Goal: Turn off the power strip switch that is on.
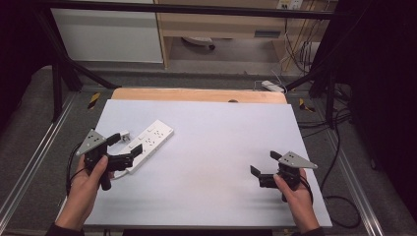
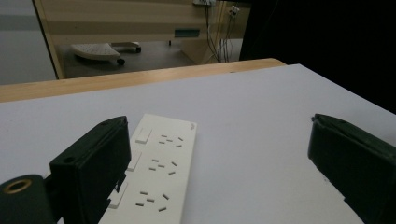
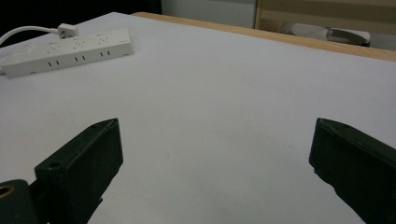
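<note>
A white power strip (image 1: 149,141) lies diagonally on the pale table sheet (image 1: 221,132) at the left, and its white plug (image 1: 124,134) rests beside it. My left gripper (image 1: 125,144) is open at the strip's near end, its jaws standing apart over that end. In the left gripper view the strip (image 2: 161,172) runs up beside the left jaw, and the gripper (image 2: 217,125) holds nothing. My right gripper (image 1: 265,163) is open near the table's right front, over bare sheet. From the right gripper (image 3: 215,123) the strip (image 3: 70,51) and plug (image 3: 67,31) lie far off at upper left.
A wooden table edge (image 1: 196,94) borders the far side of the sheet. Metal frame rails (image 1: 29,167) run along both sides. Cables (image 1: 339,196) trail on the floor at the right, and another white socket block (image 1: 273,86) lies beyond the far edge.
</note>
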Available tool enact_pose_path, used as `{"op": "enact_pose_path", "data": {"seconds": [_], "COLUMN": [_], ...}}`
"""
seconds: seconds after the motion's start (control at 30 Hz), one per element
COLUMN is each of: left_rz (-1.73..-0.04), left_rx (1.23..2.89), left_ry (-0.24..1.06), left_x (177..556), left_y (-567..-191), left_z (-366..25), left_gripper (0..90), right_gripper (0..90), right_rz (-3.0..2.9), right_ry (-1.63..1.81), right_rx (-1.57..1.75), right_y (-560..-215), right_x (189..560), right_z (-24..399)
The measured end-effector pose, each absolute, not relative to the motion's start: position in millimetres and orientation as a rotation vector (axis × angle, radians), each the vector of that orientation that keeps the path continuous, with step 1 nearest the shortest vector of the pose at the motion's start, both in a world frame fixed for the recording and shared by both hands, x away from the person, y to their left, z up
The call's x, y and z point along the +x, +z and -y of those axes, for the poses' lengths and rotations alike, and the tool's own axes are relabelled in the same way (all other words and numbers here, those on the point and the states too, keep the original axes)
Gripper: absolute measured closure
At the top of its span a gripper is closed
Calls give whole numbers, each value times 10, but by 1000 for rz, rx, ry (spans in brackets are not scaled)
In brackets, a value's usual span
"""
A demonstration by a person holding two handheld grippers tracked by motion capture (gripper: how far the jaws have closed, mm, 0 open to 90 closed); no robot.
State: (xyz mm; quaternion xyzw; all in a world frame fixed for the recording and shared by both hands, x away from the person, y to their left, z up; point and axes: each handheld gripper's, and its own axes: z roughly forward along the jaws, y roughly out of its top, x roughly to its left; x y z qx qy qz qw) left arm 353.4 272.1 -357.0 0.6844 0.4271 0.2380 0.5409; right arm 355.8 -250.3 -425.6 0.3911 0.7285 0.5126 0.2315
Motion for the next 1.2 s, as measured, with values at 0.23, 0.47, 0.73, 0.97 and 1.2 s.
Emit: {"op": "enact_pose_path", "data": {"seconds": [0.23,0.47,0.73,0.97,1.2], "left_rz": [-1003,-996,-981,-963,-957], "left_rx": [1645,1664,1717,1774,1811], "left_ry": [543,519,497,474,464], "left_x": [3386,3290,3234,3166,3103], "left_y": [-3661,-3783,-3932,-4070,-4153], "left_z": [-2697,-2630,-2512,-2399,-2335], "left_gripper": [57,57,63,66,69], "right_gripper": [32,32,32,31,28], "right_rz": [-2002,-2002,-2002,-2002,-2021], "right_ry": [1408,1407,1405,1401,1355], "right_rx": [1076,1076,1077,1078,1096], "right_y": [-4257,-4257,-4255,-4255,-4281], "right_x": [3558,3558,3555,3552,3563], "right_z": [2503,2503,2504,2503,2492]}}
